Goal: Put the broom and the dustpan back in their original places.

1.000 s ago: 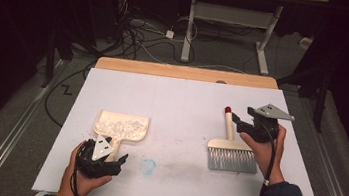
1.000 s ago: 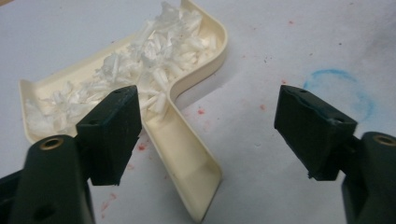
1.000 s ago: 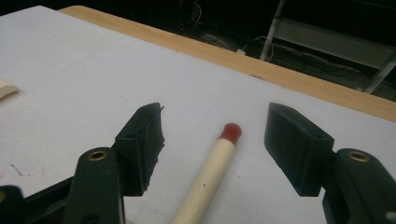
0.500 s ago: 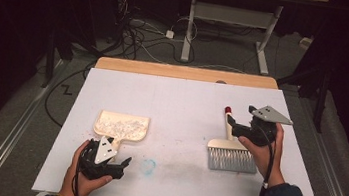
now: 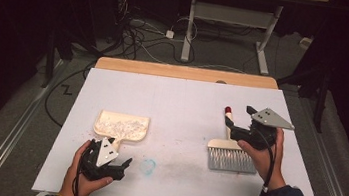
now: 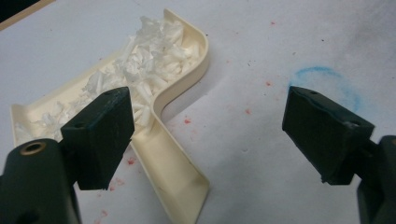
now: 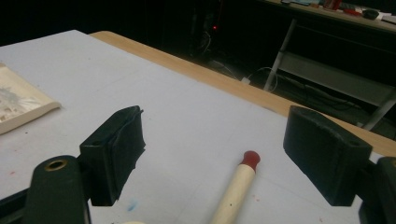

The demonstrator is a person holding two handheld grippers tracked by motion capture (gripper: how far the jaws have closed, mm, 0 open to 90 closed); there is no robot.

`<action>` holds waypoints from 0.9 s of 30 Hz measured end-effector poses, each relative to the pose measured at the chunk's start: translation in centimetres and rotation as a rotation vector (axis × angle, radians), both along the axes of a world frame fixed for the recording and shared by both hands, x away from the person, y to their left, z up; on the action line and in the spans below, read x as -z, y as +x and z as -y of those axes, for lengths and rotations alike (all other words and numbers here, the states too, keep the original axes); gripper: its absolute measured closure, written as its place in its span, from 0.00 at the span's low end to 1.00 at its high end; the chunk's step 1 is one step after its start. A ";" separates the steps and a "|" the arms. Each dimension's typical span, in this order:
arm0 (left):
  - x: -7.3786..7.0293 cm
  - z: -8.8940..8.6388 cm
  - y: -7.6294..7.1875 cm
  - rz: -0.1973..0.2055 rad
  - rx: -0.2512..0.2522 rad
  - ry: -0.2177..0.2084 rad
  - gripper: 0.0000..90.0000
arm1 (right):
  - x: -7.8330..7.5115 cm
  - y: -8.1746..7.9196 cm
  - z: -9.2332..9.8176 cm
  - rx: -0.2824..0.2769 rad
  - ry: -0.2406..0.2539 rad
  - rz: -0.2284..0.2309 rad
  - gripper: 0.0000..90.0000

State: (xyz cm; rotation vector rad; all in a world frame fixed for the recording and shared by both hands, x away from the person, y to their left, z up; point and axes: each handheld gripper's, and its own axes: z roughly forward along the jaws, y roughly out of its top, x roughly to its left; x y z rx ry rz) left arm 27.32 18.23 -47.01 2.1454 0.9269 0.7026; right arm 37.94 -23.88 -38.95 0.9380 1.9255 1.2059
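Lab / test bench setup.
White-covered worktop (image 5: 182, 99) in a dark room; loose cables (image 5: 142, 36) on the floor and a metal-framed desk (image 5: 232, 19) beyond the claws, far side of the worktop.

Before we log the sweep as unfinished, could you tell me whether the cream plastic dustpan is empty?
No, the cream plastic dustpan holds a heap of white shreds.

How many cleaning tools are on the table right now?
2: a cream dustpan full of white shreds, ahead of the open left gripper, and a brush beneath the open right gripper.
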 end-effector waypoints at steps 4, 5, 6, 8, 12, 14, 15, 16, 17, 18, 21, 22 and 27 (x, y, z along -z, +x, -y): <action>0.0 0.0 0.0 0.001 0.002 0.003 0.18 | -0.3 -0.5 -0.3 -0.015 -0.011 0.011 0.23; 0.0 0.0 0.0 0.002 0.002 0.003 0.18 | -0.3 -0.7 -0.4 -0.019 -0.014 0.012 0.23; 0.0 0.0 0.0 0.001 -0.001 0.001 0.18 | -0.4 -0.8 -0.5 -0.023 -0.015 0.012 0.23; 0.0 0.0 0.0 -0.006 0.001 0.000 0.18 | -0.5 -1.0 -0.7 -0.031 -0.016 0.011 0.23; -0.1 0.1 -0.1 0.000 0.005 0.002 0.18 | -0.6 -1.5 -1.1 -0.048 -0.033 0.016 0.23; -0.1 0.1 -0.1 -0.001 0.010 -0.003 0.18 | -0.7 -1.8 -1.1 -0.052 -0.039 0.018 0.23; -0.1 0.1 -0.1 -0.002 0.013 -0.004 0.18 | -0.7 -2.0 -1.1 -0.056 -0.042 0.020 0.24; -0.1 0.1 -0.1 0.000 0.014 -0.001 0.18 | -0.8 -2.2 -1.0 -0.060 -0.040 0.021 0.24; -0.1 0.1 -0.1 0.001 0.015 -0.001 0.18 | -0.9 -2.3 -1.0 -0.062 -0.043 0.023 0.24; -0.1 0.1 -0.1 0.001 0.015 -0.001 0.18 | -0.9 -2.5 -0.9 -0.065 -0.045 0.026 0.24; -0.1 0.1 -0.1 0.001 0.016 -0.001 0.18 | -1.1 -2.9 -0.8 -0.072 -0.047 0.029 0.24; -0.1 0.1 -0.1 0.002 0.014 -0.001 0.18 | -1.1 -3.0 -0.8 -0.074 -0.045 0.030 0.24; -0.1 0.1 -0.1 0.000 0.020 0.003 0.18 | -1.4 -3.8 -0.9 -0.093 -0.062 0.035 0.24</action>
